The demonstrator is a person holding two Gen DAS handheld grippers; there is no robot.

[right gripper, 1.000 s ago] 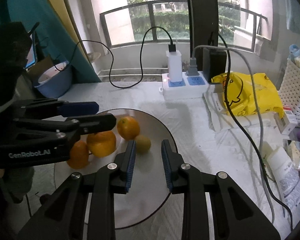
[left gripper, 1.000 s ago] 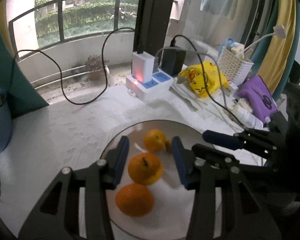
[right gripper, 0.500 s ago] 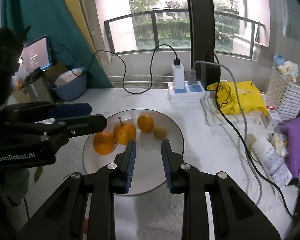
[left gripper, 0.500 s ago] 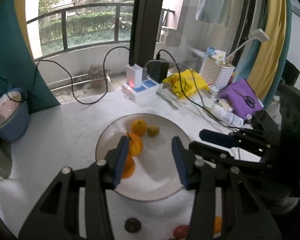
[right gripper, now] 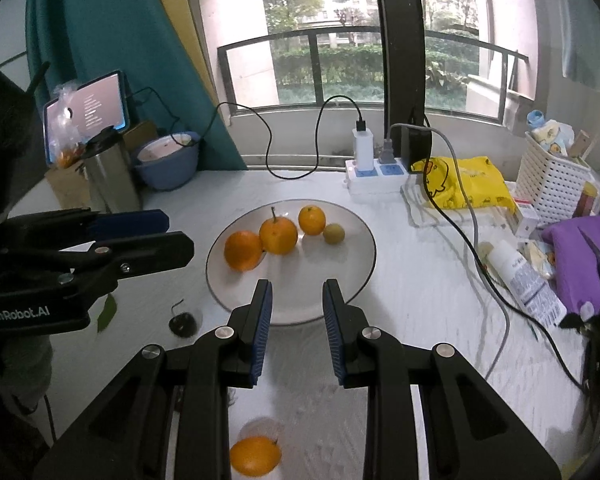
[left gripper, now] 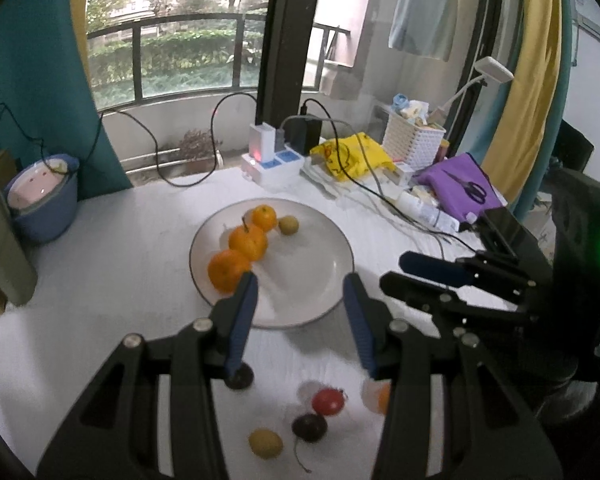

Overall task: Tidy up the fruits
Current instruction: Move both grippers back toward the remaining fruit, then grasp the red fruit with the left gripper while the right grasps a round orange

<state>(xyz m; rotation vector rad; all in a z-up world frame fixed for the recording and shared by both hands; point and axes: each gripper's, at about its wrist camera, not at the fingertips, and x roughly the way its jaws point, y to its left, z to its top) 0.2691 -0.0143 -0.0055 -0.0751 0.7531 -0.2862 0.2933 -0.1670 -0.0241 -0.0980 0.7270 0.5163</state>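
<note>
Fruits (right gripper: 278,235) line the plate (right gripper: 352,280); both empty hand-held grippers (left gripper: 298,312) (right gripper: 296,316) hang parted above strays on the desk (right gripper: 412,320), seemingly choosing.

— From where does the left wrist view look?

— From above the near rim of the white plate (left gripper: 342,240), facing the window, with the right gripper (left gripper: 412,272) at its right.

— And the right wrist view?

— Likewise beyond the plate (right gripper: 364,232) toward the window, similarly near; the left gripper (right gripper: 168,232) stands left. Both share plate and power strip (right gripper: 376,178).
</note>
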